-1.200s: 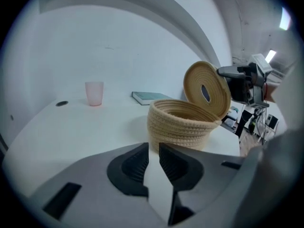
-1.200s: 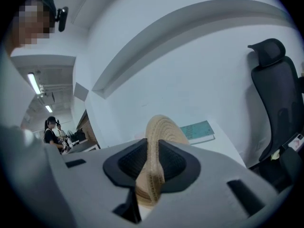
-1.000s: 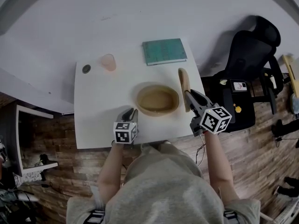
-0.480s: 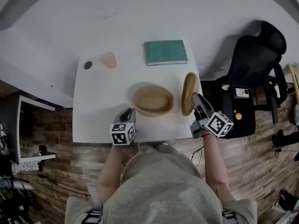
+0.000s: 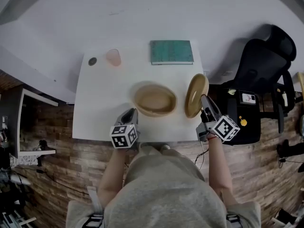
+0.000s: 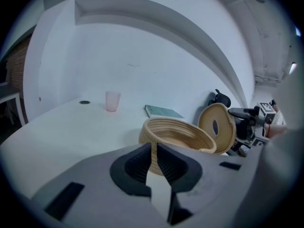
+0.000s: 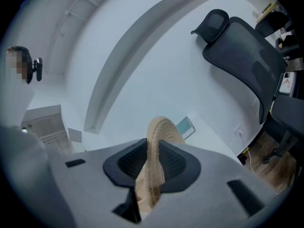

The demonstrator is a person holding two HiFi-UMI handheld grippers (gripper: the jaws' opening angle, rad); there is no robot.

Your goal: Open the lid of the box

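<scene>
The woven basket box stands open on the white table; in the left gripper view the basket sits just beyond my jaws. Its round lid is off the box and stands on edge over the table's right edge, with my right gripper shut on the rim. In the right gripper view the lid fills the gap between the pads. My left gripper hovers near the table's front edge, left of the basket. Its jaws have just been closing with nothing between them, leaving only a thin slit.
A teal book lies at the back of the table. A pink cup and a small dark disc stand at the back left. A black office chair is close to the table's right side.
The right gripper has carried the lid further right, away from the basket, and rolled it so its flat face shows more. The left gripper has lifted slightly.
</scene>
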